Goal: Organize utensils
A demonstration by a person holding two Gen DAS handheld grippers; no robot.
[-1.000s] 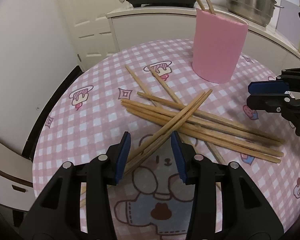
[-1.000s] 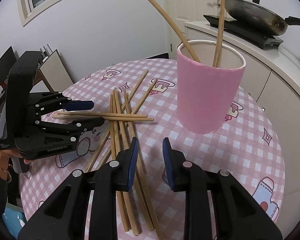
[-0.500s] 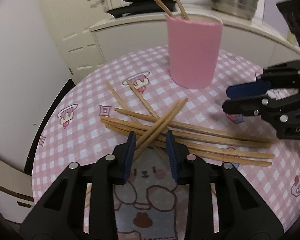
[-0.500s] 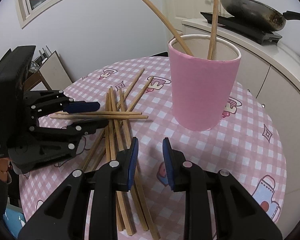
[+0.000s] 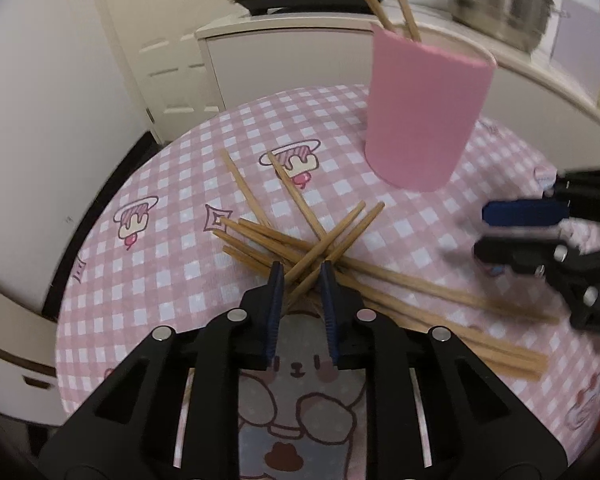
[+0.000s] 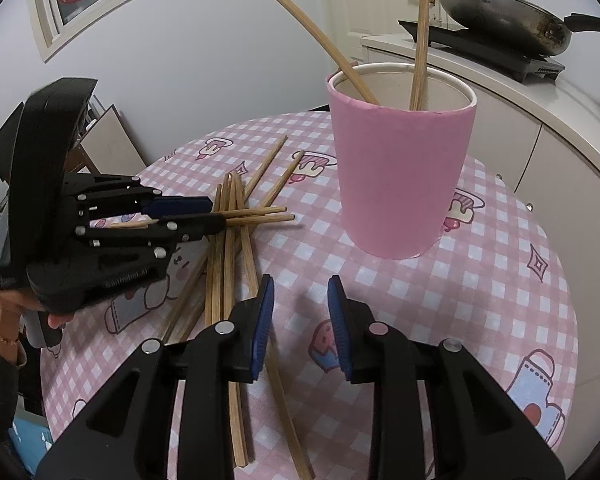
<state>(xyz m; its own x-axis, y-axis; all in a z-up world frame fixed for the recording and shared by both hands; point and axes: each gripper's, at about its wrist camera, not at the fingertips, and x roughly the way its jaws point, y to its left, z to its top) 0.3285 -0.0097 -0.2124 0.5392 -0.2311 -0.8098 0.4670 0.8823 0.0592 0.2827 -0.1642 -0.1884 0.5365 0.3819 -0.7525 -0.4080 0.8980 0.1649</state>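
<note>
The left gripper has just been closing its jaws, now narrow, around a pair of chopsticks crossing the loose pile; whether the pads already press on them I cannot tell. The right gripper has just opened slightly and hangs part open and empty, the pink cup beyond its jaws with two chopsticks already inside, so the next move likely calls for lifting the pair clear and tipping it into that cup. The round surface wears a pink checked cloth, with a wok on a counter behind.
</note>
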